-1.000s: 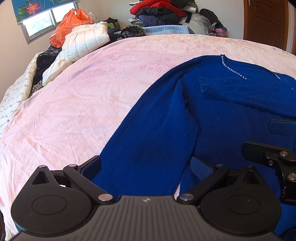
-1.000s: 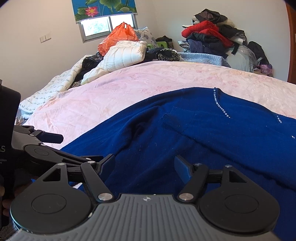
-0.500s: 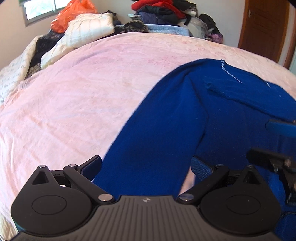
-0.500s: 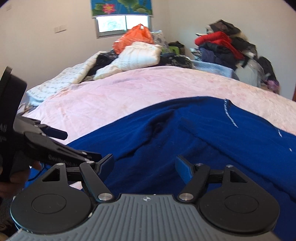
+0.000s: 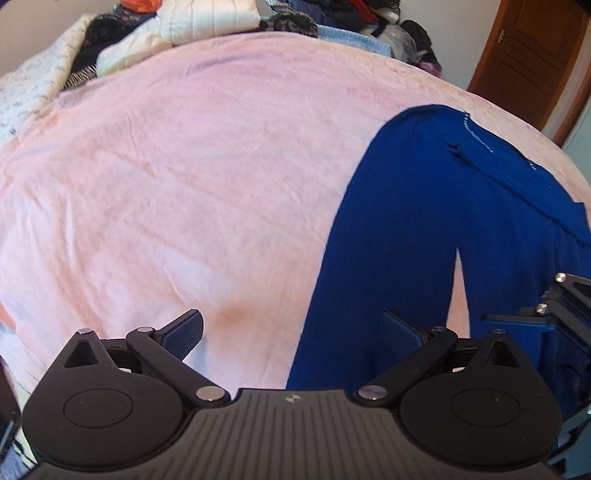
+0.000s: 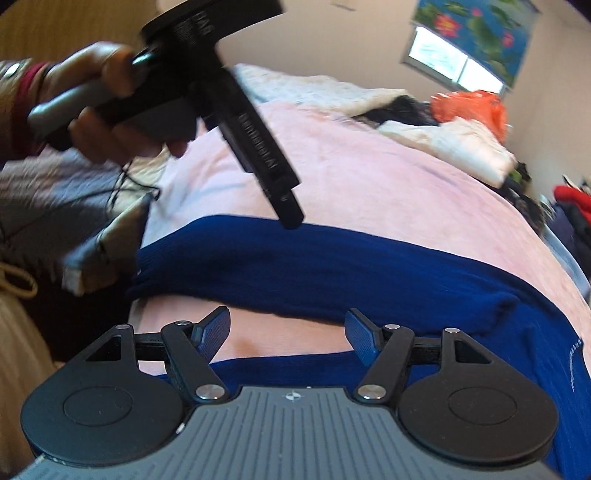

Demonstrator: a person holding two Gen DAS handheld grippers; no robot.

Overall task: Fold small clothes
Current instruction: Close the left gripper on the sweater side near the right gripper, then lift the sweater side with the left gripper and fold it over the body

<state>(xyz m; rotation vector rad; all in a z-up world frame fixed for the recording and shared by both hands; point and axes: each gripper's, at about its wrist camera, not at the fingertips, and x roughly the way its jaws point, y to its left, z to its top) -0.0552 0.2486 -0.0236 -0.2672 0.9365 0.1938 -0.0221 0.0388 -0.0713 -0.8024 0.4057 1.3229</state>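
left gripper [image 5: 291, 334]: fingers spread wide apart, nothing between them. it hangs over the near edge of the bed, one pad over bare pink sheet [image 5: 192, 177], the other over the blue sleeve [image 5: 384, 240]. no contact visible.

right gripper [image 6: 287, 334]: fingers also apart, empty. between the pads lies a strip of pink sheet, with blue fabric just below and the sleeve just beyond. in the right wrist view the person's left hand [image 6: 110, 110] shows, gripping the handle of the other tool, which is raised above the sleeve's cuff end.

blue sweater [image 5: 498, 206]: lies on the bed, towards the right in the left wrist view. one long sleeve runs from the shoulder down to the near edge, parted from the body panel by a narrow wedge of sheet. a pale beaded trim [image 5: 476, 136] marks the neckline at the far end. part of the body appears lapped over itself near the shoulder; cannot tell whether that is a deliberate fold.

progress, as a judgement: early. garment is spread roughly flat and the sleeve is laid out straight, not yet brought across the body. no finished fold is evident. left to do: sleeve inward, likely the other side too (hidden here), then fold the body over.

far side: heaped clothes [image 5: 207, 26] at the bed's far edge, wooden door [image 5: 532, 62] to the right; window [image 6: 454, 62] in the right wrist view.
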